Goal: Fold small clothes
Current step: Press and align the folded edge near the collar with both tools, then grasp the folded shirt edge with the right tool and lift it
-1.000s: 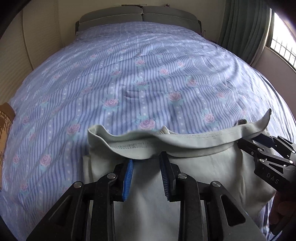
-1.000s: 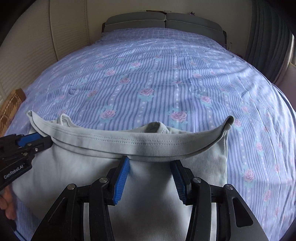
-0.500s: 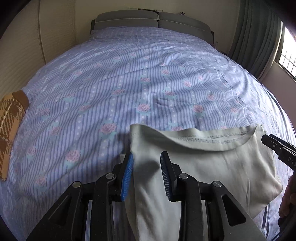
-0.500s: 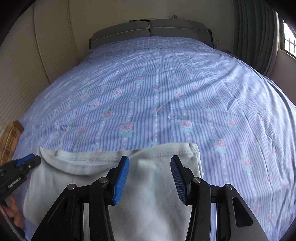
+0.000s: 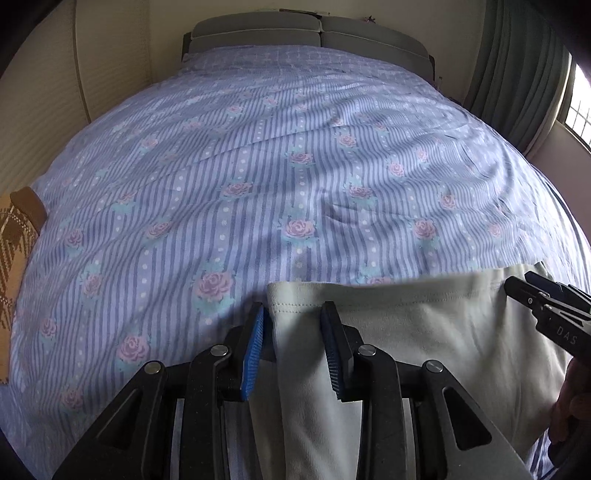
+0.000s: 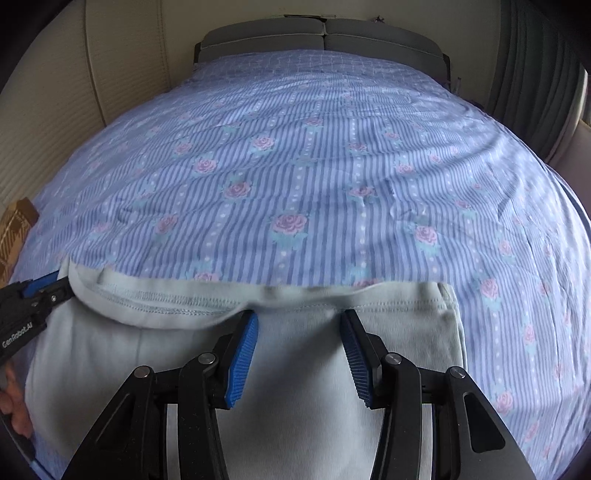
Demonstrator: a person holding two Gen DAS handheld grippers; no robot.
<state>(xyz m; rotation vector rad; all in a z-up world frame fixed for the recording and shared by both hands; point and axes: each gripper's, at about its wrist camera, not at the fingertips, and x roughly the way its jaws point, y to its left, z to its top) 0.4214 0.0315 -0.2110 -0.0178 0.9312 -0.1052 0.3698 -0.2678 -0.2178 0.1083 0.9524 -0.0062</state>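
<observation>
A pale grey-green garment point(image 5: 424, 332) lies on the bed near the front edge, its stitched hem turned toward the headboard. My left gripper point(image 5: 293, 317) is open, with its blue pads either side of the garment's left corner. My right gripper point(image 6: 299, 325) is open over the garment point(image 6: 295, 369) near its right part. Each gripper shows at the edge of the other's view: the right one point(image 5: 546, 310) and the left one point(image 6: 33, 299).
The bed point(image 5: 295, 166) has a blue striped sheet with roses and a grey headboard point(image 5: 314, 29). A brown patterned cloth point(image 5: 14, 229) lies at the left edge. Green curtains point(image 5: 517, 66) and a window stand to the right.
The raised hem edge was laid down flat on the garment. Both grippers drew back toward the front edge and stayed open.
</observation>
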